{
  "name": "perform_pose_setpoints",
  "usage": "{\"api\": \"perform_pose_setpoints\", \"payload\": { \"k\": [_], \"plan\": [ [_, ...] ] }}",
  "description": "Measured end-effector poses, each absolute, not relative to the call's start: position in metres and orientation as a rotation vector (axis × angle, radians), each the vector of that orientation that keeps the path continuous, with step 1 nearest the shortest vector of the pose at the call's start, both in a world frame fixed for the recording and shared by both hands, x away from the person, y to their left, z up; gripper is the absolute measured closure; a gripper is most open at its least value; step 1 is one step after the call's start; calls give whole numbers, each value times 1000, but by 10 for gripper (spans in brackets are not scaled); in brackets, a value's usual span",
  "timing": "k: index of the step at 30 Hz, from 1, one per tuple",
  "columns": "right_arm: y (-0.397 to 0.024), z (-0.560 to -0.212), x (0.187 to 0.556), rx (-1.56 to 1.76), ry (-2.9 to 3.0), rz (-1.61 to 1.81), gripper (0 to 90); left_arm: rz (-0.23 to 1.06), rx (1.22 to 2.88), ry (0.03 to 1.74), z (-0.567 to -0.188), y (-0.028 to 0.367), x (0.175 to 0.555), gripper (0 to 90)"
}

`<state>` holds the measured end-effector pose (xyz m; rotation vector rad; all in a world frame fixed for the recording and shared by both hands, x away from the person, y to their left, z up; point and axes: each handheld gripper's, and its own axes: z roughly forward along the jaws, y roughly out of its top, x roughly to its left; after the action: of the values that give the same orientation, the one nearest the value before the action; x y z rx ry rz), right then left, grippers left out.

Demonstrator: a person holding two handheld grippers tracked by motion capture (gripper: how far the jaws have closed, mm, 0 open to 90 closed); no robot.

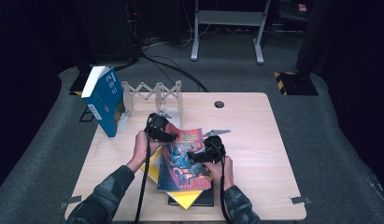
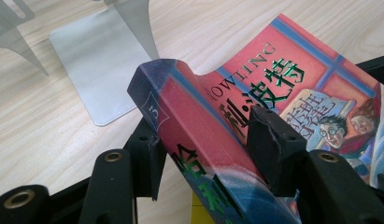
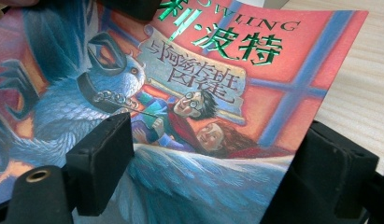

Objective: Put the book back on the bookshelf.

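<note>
Left hand-held gripper (image 2: pixel 206 154): jaws set across the spine end of the red illustrated paperback (image 2: pixel 255 121), one pad at the back of the spine, the other pressed on the front cover. In the left gripper view the spine corner is seen lifted off the table (image 2: pixel 49 135), the cover bowed upward; a thin metal bookend plate (image 2: pixel 94 60) is seen lying flat just beyond.

Right hand-held gripper (image 3: pixel 217 158): jaws spread wide, straddling the cover; one pad is seen resting on the cover artwork, the other past the book's free edge, over the wood. Whether that pad touches the edge cannot be told.

High view: both hand-held grippers, left (image 1: pixel 158 128) and right (image 1: pixel 209 150), are seen at the same book (image 1: pixel 182 161), near the middle of the table (image 1: pixel 255 140). The book is seen to lie on a yellow book (image 1: pixel 187 197) and a dark one (image 1: pixel 206 200) stacked under it. A blue book (image 1: pixel 105 100) is seen standing tilted at the far left against a folding metal rack (image 1: pixel 154 93).
</note>
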<state>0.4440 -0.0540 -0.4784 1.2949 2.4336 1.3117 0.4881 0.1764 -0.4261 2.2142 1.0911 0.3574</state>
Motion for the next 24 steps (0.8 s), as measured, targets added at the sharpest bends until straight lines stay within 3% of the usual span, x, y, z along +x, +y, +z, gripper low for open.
{"api": "perform_pose_setpoints", "payload": {
  "k": [8, 14, 19, 24],
  "plan": [
    [-69, -475, 436, 1274, 2389, 1282, 134, 366, 2197, 1094, -423, 177, 486, 528],
    [-130, -474, 424, 1322, 2238, 1283, 106, 405, 2214, 1090, -423, 171, 484, 535],
    [-185, -494, 427, 1452, 2132, 1150, 30, 416, 2227, 1094, -422, 169, 485, 537],
    [-213, -515, 429, 1488, 2061, 1029, 23, 399, 2225, 1114, -422, 169, 485, 542]
  ]
}}
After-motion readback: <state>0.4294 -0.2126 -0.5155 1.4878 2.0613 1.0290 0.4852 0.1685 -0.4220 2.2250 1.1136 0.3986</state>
